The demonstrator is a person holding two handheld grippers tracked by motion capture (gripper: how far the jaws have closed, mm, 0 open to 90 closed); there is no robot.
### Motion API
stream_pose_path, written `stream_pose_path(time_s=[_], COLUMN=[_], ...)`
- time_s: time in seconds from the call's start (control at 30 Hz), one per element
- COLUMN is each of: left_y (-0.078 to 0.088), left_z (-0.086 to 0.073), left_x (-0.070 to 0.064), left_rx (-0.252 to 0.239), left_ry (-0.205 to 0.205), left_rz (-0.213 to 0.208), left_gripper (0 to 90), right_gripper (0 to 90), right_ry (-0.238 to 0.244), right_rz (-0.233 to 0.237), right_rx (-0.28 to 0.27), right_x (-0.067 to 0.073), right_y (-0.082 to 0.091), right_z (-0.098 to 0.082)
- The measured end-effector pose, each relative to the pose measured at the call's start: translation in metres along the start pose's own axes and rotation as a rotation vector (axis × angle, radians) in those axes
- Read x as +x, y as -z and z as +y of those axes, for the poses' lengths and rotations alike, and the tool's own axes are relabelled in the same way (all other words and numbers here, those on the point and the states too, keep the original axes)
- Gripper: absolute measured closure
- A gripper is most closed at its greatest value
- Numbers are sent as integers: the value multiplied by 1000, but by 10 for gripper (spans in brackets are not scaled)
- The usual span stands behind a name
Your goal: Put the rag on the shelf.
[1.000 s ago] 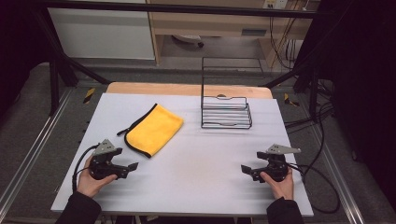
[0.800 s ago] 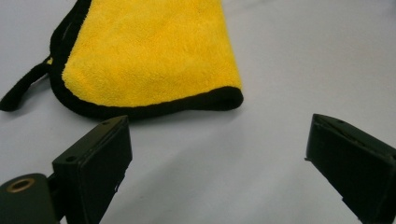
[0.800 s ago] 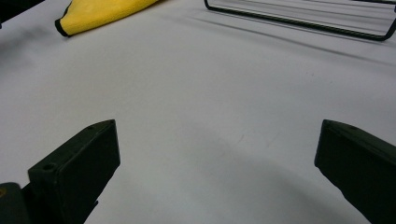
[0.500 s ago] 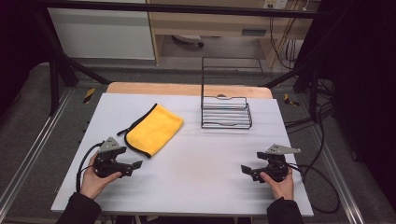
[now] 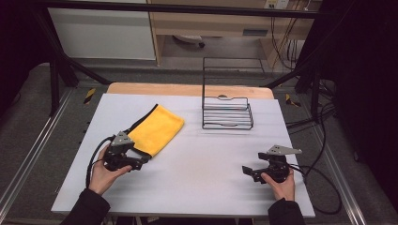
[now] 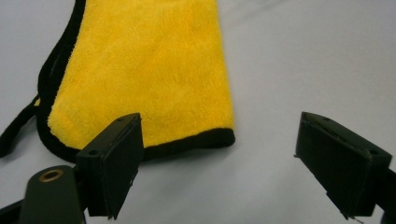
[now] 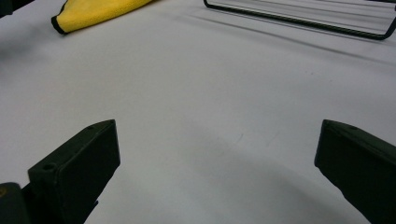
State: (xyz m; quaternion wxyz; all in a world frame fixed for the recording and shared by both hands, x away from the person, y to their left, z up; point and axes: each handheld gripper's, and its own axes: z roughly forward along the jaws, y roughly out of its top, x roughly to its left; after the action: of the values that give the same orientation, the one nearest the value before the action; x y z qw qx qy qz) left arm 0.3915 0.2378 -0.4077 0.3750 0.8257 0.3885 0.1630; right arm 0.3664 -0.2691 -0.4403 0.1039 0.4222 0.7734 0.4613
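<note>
Moved since the earlier frame: left tongs [image 5: 141, 162], shifted up the surface [image 5: 211, 154] to the near corner of the yellow cloth [image 5: 156, 129], jaws just narrowed a little yet wide apart, nothing between them; black-edged cloth hem just beyond the tips in the left gripper view [image 6: 140, 70]. Right tongs [image 5: 248, 171] unmoved at near right, jaws spread wide over bare surface, gripping nothing. Cloth folded flat on left half of the surface, long axis diagonal, near corner toward the left tongs, far corner toward the surface's middle; black trim along left edge and near end. Black wire rack [image 5: 227, 112] farther back, right of centre, well apart from the cloth, tall back frame upright. Surface white, wooden strip at far edge. Beyond: grey floor, dark frame bars, pale cabinets, cables at right.
</note>
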Motion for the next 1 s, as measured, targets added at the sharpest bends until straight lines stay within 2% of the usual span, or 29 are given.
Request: stream_pose_path(time_s=[0.17, 0.27, 0.33, 0.4, 0.43, 0.5, 0.57, 0.77, 1.0], left_y=[-10, -20, -29, -31, -34, -40, -43, -49, -54], left_z=[5, 6, 6, 6, 6, 7, 6, 4, 4], left_x=[-1, -4, -7, -7, -8, -9, -9, -7, -7], left_rx=[11, 39, 58, 57, 56, 65, 75, 100, 116], left_ry=[0, -7, -30, -38, -41, -48, -50, -52, -57], left_rz=[10, 15, 28, 30, 31, 39, 44, 45, 79], left_gripper=[203, 226, 270, 298, 361, 401, 444, 477, 563], right_gripper=[5, 5, 5, 5, 5, 5, 5, 5, 5], right_ry=[-2, -2, 2, 4, 2, 6, 1, 4, 0], right_rz=[0, -2, -2, -3, -3, -4, -4, -5, -4], right_rx=[4, 5, 6, 7, 8, 10, 7, 9, 9], right_x=[0, 0, 0, 0, 0, 0, 0, 0, 0], right_y=[0, 0, -1, -1, -1, -2, -1, -2, -2], right_z=[0, 0, 0, 0, 0, 0, 0, 0, 0])
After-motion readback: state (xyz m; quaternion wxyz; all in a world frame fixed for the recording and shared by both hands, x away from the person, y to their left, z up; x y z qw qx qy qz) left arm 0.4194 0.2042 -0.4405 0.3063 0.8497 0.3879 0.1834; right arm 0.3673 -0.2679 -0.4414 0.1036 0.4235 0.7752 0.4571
